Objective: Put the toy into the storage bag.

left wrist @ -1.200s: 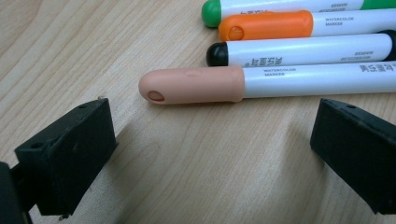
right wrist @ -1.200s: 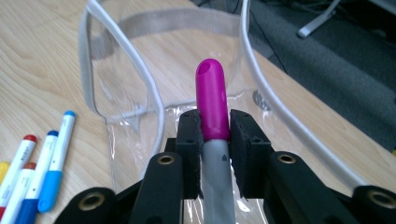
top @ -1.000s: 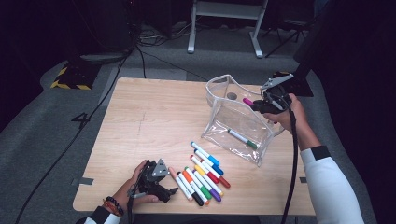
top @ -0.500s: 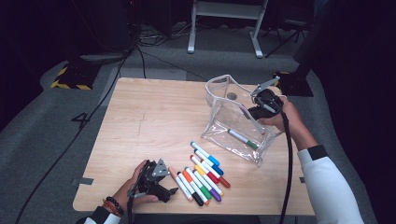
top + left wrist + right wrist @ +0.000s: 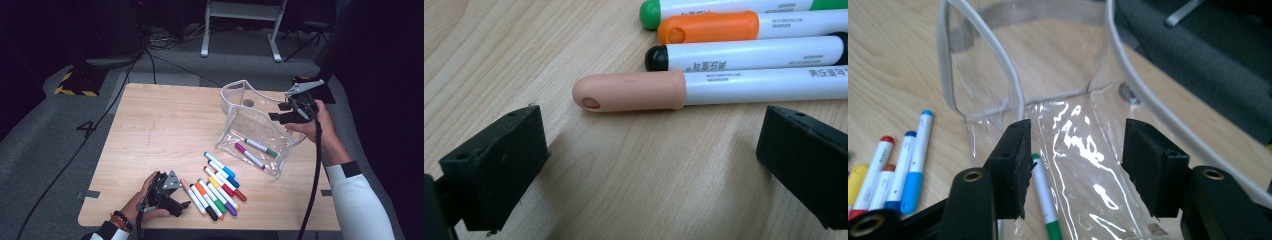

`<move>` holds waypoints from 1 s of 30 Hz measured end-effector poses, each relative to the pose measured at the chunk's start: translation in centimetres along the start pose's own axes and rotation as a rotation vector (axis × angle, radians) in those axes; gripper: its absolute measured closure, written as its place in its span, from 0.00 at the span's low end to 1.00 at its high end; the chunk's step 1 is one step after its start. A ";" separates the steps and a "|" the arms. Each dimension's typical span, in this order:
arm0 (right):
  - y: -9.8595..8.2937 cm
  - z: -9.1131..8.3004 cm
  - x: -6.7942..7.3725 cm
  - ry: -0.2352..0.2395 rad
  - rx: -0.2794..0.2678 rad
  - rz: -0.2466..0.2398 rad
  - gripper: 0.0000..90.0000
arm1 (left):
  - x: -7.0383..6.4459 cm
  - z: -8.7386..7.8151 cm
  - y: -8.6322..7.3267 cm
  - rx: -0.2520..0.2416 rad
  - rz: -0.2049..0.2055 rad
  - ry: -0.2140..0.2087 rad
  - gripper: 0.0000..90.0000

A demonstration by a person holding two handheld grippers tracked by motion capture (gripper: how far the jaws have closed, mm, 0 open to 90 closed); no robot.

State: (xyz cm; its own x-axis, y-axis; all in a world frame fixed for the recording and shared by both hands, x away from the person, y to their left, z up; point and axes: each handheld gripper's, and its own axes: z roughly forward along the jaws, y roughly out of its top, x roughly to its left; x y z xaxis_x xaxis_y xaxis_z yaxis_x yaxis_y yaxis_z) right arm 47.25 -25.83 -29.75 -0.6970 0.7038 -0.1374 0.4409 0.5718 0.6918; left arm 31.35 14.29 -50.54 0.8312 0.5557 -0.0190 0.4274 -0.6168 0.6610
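Observation:
A clear plastic pouch stands open at the right of the wooden table. A green marker and a magenta marker lie inside it. My right gripper hovers open over the pouch's right rim; in the right gripper view its jaws frame the pouch wall and the green marker, holding nothing. A row of several markers lies at the front. My left gripper rests open beside them, its jaws spread just short of a peach-capped marker.
Orange, black and green markers lie beyond the peach one. Blue-capped markers show left of the pouch. The table's front edge is close behind my left hand. Dark floor with cables surrounds the table.
My right gripper held a magenta marker above the pouch; it has opened, and that marker now lies inside beside the green one. The left gripper has not moved.

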 end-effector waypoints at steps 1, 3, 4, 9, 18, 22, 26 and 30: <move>-0.1 -0.6 0.0 0.002 -0.029 0.004 0.51 | 0.0 0.0 0.0 0.000 0.000 0.000 0.00; -0.4 -1.9 0.2 -0.008 -0.082 0.011 0.49 | 0.0 0.0 0.0 0.000 0.000 0.000 0.00; -0.6 -2.6 0.3 -0.006 -0.112 0.009 0.48 | 0.0 0.0 0.0 0.000 0.000 0.000 0.00; -1.8 -5.5 1.9 0.019 -0.207 -0.033 0.48 | 0.0 0.0 0.0 0.000 0.000 0.000 0.00; -4.6 -7.7 6.0 0.078 -0.277 -0.118 0.47 | 0.0 0.0 0.0 0.000 0.000 0.000 0.00; -5.8 -7.8 7.8 0.102 -0.291 -0.155 0.48 | 0.0 0.0 0.0 0.000 -0.001 0.001 0.00; -7.3 -7.5 9.3 0.147 -0.298 -0.156 0.48 | 0.0 0.0 0.0 0.000 -0.002 0.003 0.00; -9.2 -6.2 10.5 0.183 -0.279 -0.159 0.49 | -0.1 0.0 0.0 -0.001 -0.003 0.004 0.00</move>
State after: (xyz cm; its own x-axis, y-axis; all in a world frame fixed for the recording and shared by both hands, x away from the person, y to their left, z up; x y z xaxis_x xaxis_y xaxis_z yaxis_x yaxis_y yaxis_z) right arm 32.35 -26.29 -33.18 -0.8453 0.5136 -0.1470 0.1652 0.5129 0.8424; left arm 31.29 14.27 -50.54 0.8283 0.5600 -0.0179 0.4298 -0.6146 0.6614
